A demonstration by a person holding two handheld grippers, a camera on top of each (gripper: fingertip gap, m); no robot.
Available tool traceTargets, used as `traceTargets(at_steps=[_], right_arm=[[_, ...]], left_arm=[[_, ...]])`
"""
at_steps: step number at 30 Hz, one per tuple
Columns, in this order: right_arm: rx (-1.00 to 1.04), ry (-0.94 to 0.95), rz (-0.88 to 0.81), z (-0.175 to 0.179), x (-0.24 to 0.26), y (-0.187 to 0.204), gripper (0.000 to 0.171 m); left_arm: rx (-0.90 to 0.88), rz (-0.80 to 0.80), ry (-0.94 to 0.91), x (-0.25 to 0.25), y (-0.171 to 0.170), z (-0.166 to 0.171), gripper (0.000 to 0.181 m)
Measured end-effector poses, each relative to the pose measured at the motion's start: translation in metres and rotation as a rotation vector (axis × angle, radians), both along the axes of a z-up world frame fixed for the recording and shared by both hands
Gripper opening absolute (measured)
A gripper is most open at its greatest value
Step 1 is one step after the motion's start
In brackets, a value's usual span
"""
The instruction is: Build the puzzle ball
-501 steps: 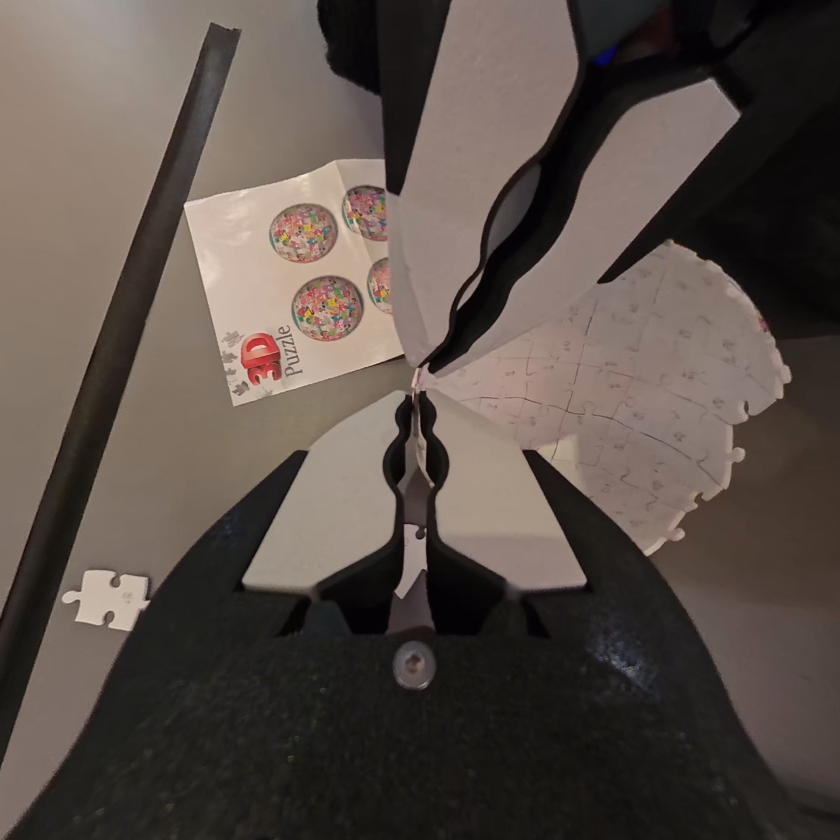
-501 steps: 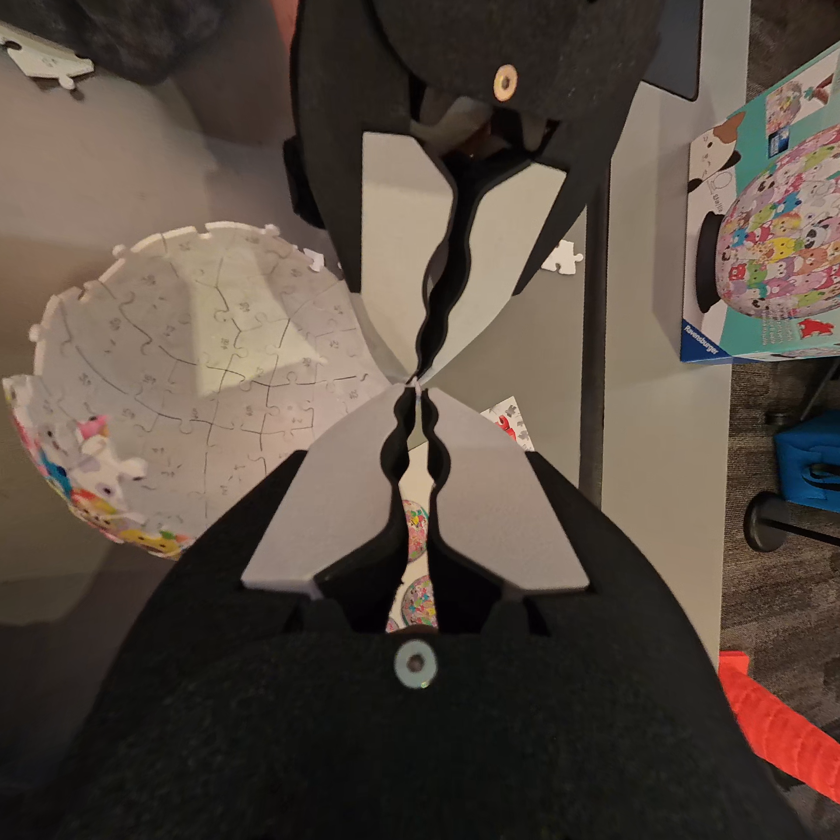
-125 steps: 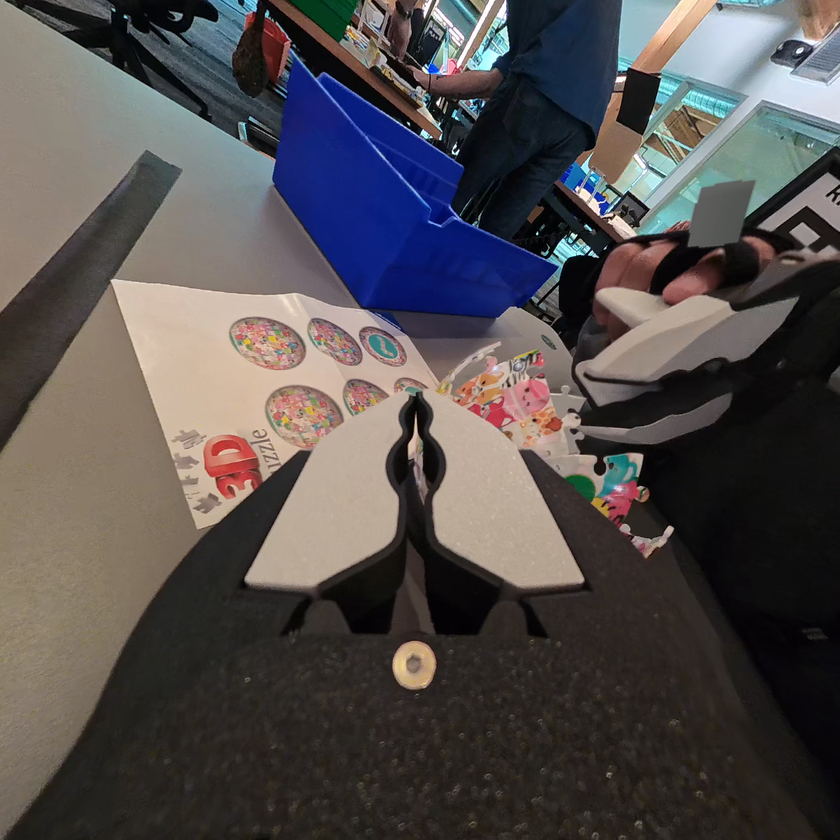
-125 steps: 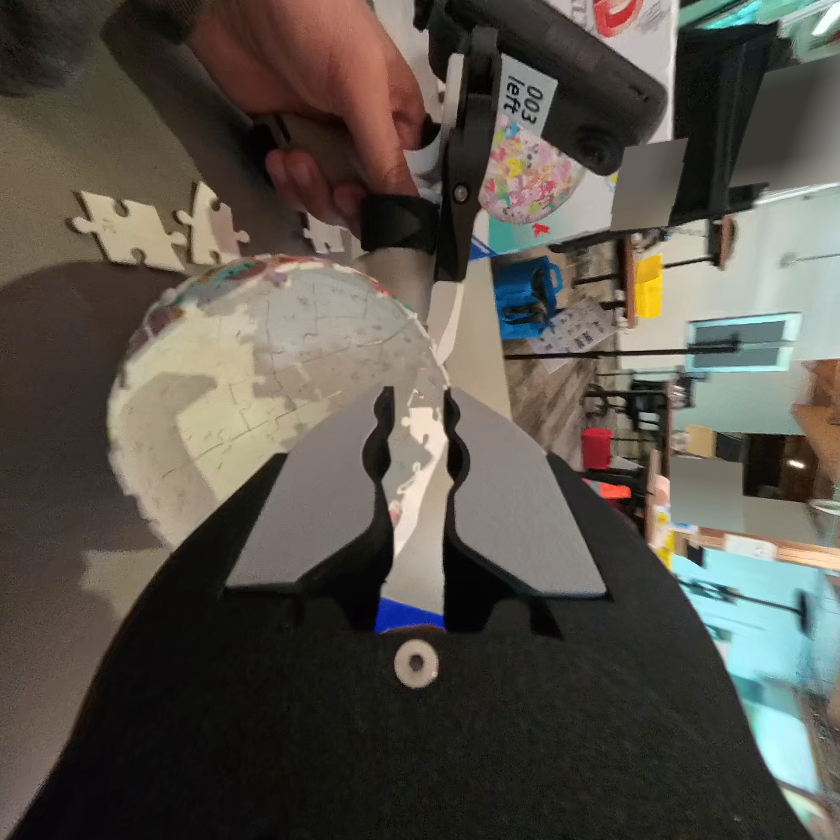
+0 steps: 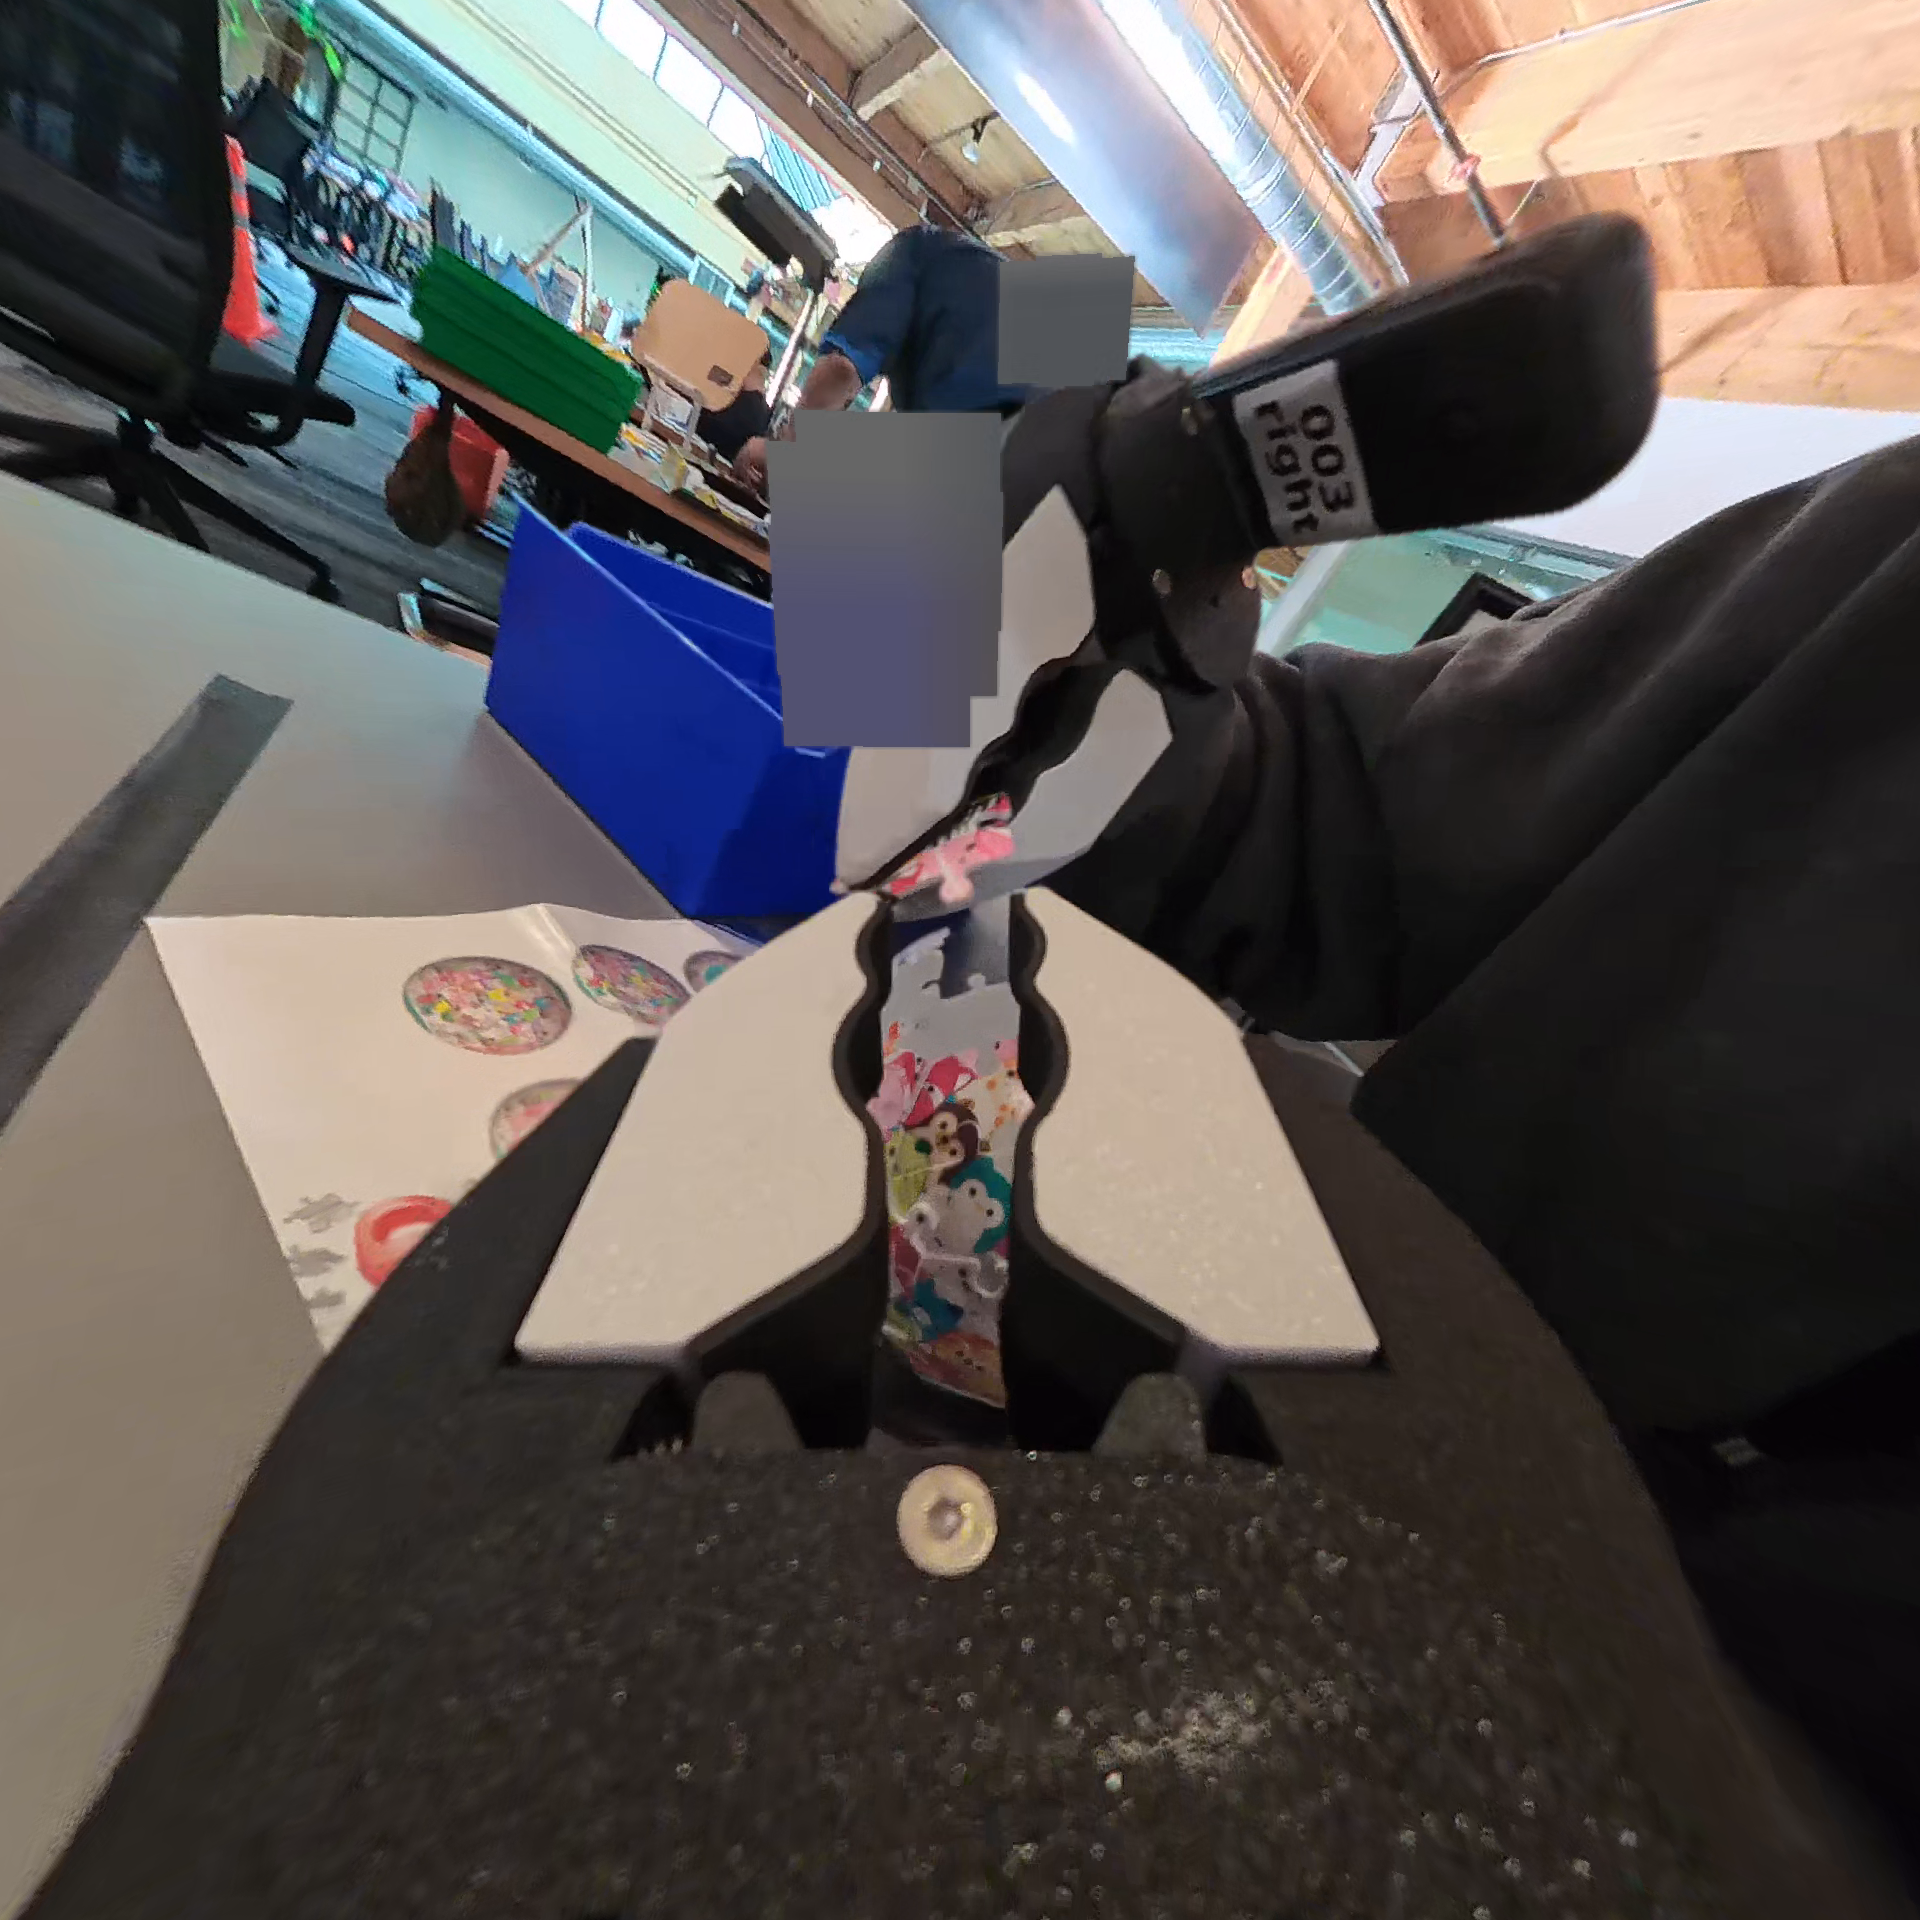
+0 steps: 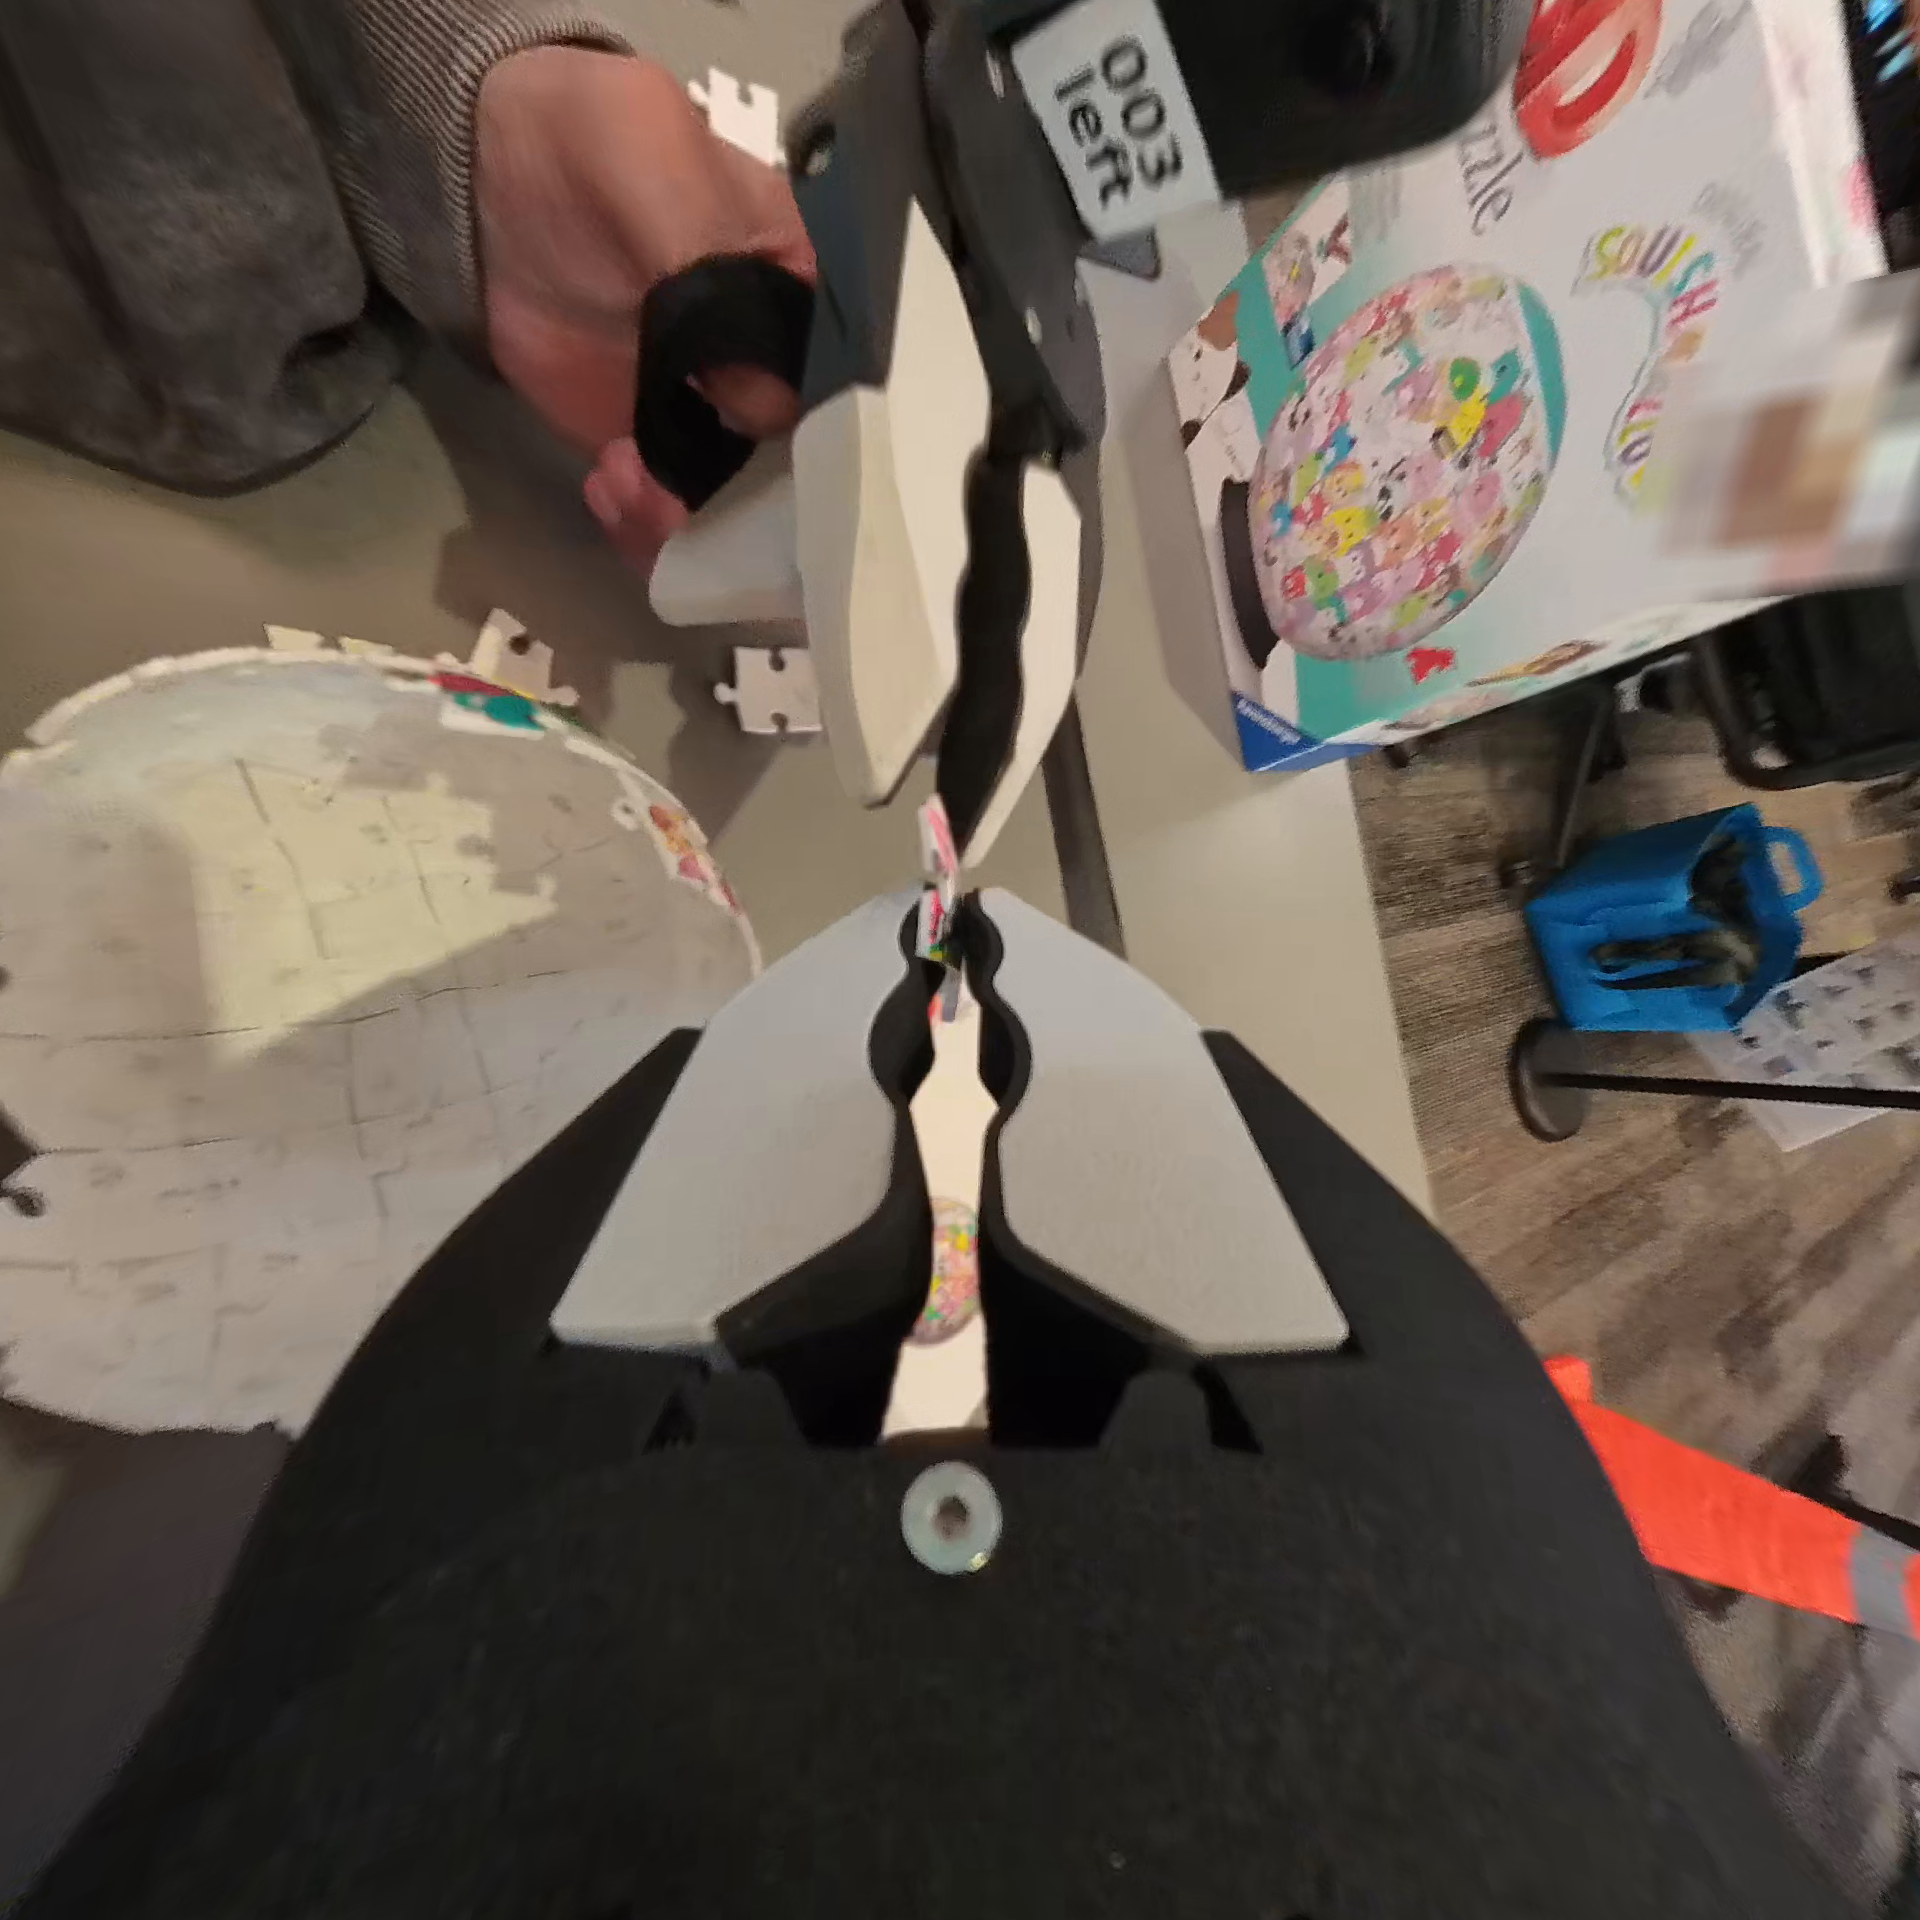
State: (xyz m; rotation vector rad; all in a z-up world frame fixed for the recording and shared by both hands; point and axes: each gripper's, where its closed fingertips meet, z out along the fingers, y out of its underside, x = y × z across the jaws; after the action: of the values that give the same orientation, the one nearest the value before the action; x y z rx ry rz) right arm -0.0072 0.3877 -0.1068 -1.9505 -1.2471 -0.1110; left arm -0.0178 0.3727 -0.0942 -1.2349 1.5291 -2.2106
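White-backed and about half built, the puzzle ball (image 6: 312, 987) sits on the grey table (image 5: 125, 623) with its hollow inside turned toward the right wrist camera, which alone shows its jagged, unfinished rim. That view also catches the right claw (image 6: 951, 914) clenched on a small colourful puzzle piece (image 6: 938, 920), pinched at the very tips. The left claw (image 5: 951, 920) meets it tip to tip from the far side. Only the left wrist camera shows how that claw stands: released, its fingers parted around a clear gap. Through the gap the ball's printed outer face appears, crowded with cartoon animals, just below the claw. The held piece hangs just above the parted tips. A bare hand (image 6: 623, 312) in a grey sleeve grips the left tool, seen solely from the right side. So are three loose pieces (image 6: 774, 701) lying white side up on the table beyond the ball. The puzzle box (image 6: 1455, 468) stands at the table's edge, and a blue bag (image 6: 1662, 935) rests on the wood floor. The left view offers instead a printed leaflet (image 5: 343, 1039) lying flat on the table beside a dark strip (image 5: 125, 810). A blue bin (image 5: 644, 727) stands behind it, and a person in a blue top (image 5: 904, 312) stands at a distant workbench.
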Motion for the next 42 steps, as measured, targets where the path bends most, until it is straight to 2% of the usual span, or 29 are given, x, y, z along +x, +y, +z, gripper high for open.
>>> traceTargets(at_steps=[2, 5, 12, 16, 20, 24, 31, 34, 37, 40, 42], right_arm=[[0.030, -0.042, 0.016, 0.001, -0.003, 0.002, 0.003], [0.060, -0.093, 0.032, 0.003, -0.003, 0.005, 0.003], [0.056, -0.186, 0.032, -0.005, 0.002, 0.006, 0.004], [0.037, -0.225, -0.057, -0.008, 0.017, 0.007, 0.020], [0.100, -0.261, -0.079, 0.007, 0.011, 0.007, 0.017], [0.094, -0.305, -0.103, 0.006, 0.013, 0.011, 0.016], [-0.053, -0.218, -0.183, -0.001, 0.050, 0.007, 0.018], [-0.182, -0.070, -0.242, -0.019, 0.064, 0.003, 0.023], [-0.346, 0.107, -0.263, -0.050, 0.059, -0.009, 0.022], [-0.455, 0.028, -0.272, -0.073, 0.063, -0.016, 0.022], [-0.427, -0.044, -0.248, -0.072, 0.060, -0.012, 0.021]], left_arm=[[-0.017, -0.012, 0.018, 0.000, 0.000, -0.001, 0.020], [-0.020, -0.010, -0.006, -0.003, 0.002, 0.003, 0.004], [0.049, 0.039, 0.018, 0.002, 0.005, -0.004, 0.003], [0.092, 0.136, 0.018, 0.006, 0.018, -0.006, 0.003], [0.128, 0.166, 0.034, 0.008, 0.020, -0.010, 0.000], [0.162, 0.153, 0.048, 0.010, 0.014, -0.015, 0.000], [0.213, 0.226, 0.115, 0.004, 0.044, -0.027, 0.000], [0.337, 0.211, 0.206, 0.002, 0.045, -0.048, 0.013], [0.378, 0.156, 0.251, 0.006, 0.033, -0.060, 0.024], [0.426, 0.137, 0.302, 0.014, 0.029, -0.075, 0.025], [0.454, 0.114, 0.319, 0.019, 0.026, -0.080, 0.025]])
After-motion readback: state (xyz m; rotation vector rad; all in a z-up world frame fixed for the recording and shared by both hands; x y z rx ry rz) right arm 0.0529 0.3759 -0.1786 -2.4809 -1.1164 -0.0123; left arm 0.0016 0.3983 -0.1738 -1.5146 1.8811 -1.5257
